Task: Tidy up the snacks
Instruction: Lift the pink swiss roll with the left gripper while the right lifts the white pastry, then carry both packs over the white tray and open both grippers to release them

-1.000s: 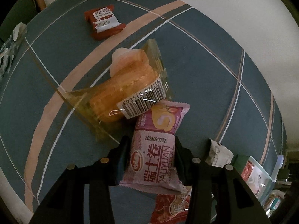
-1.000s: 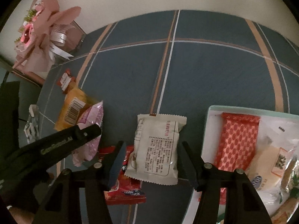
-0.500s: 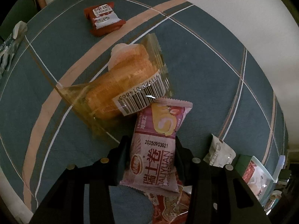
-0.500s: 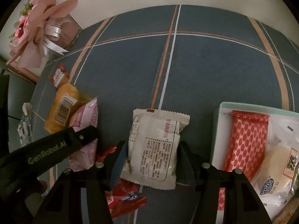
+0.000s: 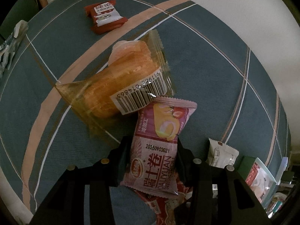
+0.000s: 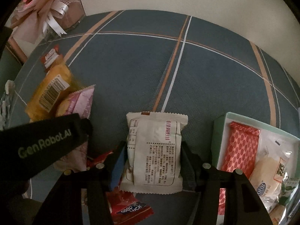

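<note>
My left gripper [image 5: 151,159] is shut on a pink Swiss-roll packet [image 5: 159,146], whose far end lies under the barcode corner of an orange cake in clear wrap [image 5: 127,82]. In the right wrist view my right gripper [image 6: 153,161] points down over a white snack packet [image 6: 153,150], back side up, and its pads press on both long sides. A mint-green box [image 6: 219,140] with several snacks, among them a red patterned packet [image 6: 241,150], stands just right of it. The left gripper's black housing [image 6: 46,142] shows at the left.
The table has a blue plaid cloth [image 6: 206,75]. A red packet [image 5: 105,16] lies far off, and another red packet [image 6: 129,208] lies under both grippers. A pink bouquet [image 6: 46,3] stands at the back left corner. A crinkled wrapper [image 5: 11,43] sits at the left edge.
The right gripper's jaws have narrowed onto the white packet, and that hand has come lower and closer to it. The left gripper still holds the pink packet, barely moved.
</note>
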The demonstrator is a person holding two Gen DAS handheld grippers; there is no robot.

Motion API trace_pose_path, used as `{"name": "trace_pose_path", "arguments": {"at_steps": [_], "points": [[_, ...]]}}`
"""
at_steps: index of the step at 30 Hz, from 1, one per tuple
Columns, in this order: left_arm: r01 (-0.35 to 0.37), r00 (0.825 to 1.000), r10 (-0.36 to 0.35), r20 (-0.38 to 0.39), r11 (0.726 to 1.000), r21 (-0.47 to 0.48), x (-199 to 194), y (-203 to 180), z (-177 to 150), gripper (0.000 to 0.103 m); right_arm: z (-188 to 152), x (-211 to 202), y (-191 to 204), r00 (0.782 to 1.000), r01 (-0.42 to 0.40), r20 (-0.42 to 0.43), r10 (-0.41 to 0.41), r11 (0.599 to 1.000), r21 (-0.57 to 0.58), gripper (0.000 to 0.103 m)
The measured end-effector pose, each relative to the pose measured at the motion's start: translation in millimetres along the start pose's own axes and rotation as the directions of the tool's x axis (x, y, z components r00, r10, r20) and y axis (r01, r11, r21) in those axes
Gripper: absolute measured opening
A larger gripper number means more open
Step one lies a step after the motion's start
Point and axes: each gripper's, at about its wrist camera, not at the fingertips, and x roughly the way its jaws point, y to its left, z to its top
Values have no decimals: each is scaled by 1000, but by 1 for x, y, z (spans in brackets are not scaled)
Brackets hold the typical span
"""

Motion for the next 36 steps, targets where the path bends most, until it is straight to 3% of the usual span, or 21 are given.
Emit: {"name": "trace_pose_path", "arguments": {"at_steps": [6,11,21,29,36], "points": [[-5,1000,5,5,1000,-2,-3,0,-3,47,-5,-1,-4,1000,-1,9,2,1000,-1,55],[1,1000,-1,14,1000,0,4,-5,-5,41,-8,-12,-15,999,-49,3,49,998,28,55],[69,993,-70,93,998,13,-31,-19,-9,39,-1,-59,-43,989,-134,67,128,987,93,55],[132,974,-140,178,990,54,-72,-33,-13,39,4,-104,-84,981,-143,149,122,980,140,55],[176,962,-198,190,976,124,-90,-58,-22,39,-5,-132,-144,980,-89,196,45,970,226,55]]}}
